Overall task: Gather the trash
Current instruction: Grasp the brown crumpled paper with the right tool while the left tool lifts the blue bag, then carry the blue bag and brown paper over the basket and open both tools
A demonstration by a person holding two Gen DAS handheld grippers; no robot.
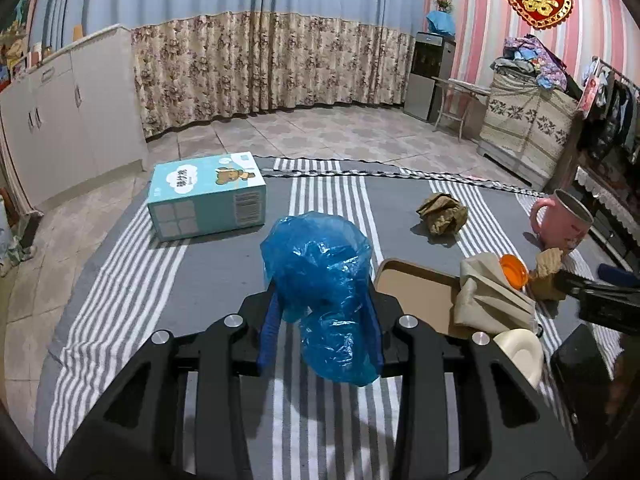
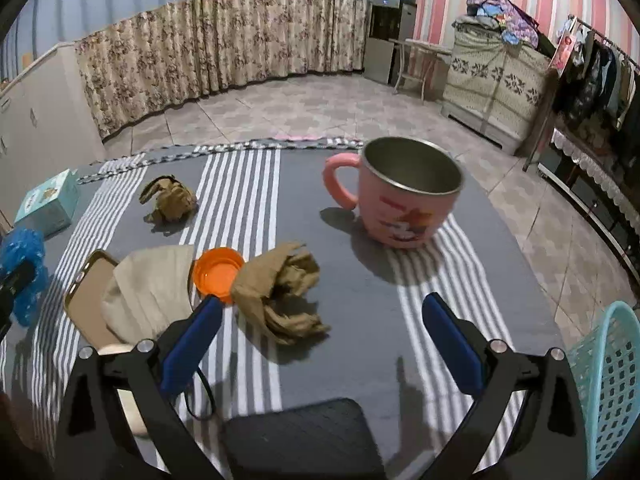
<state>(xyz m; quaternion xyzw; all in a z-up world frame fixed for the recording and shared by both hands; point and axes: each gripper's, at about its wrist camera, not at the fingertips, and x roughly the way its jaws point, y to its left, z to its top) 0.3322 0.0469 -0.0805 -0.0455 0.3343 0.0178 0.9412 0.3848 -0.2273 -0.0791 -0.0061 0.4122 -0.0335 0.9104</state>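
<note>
My left gripper [image 1: 320, 320] is shut on a crumpled blue plastic bag [image 1: 320, 280] and holds it above the striped cloth; the bag also shows at the left edge of the right wrist view [image 2: 22, 268]. My right gripper [image 2: 320, 320] is open and empty, just above the table. A crumpled brown paper [image 2: 280, 292] lies between its fingers, nearer the left one. An orange lid [image 2: 218, 270] touches that paper. A second brown paper wad [image 2: 170, 198] lies farther back, and shows in the left wrist view [image 1: 442, 212]. A teal mesh basket [image 2: 608, 380] stands at the right edge.
A pink mug [image 2: 404, 196] stands upright behind the right gripper. A beige cloth [image 2: 148, 292] lies on a tan tray [image 2: 86, 300]. A teal box [image 1: 206, 196] lies at the back left. A dark pad [image 2: 300, 436] and a white roll [image 1: 522, 350] sit near the front.
</note>
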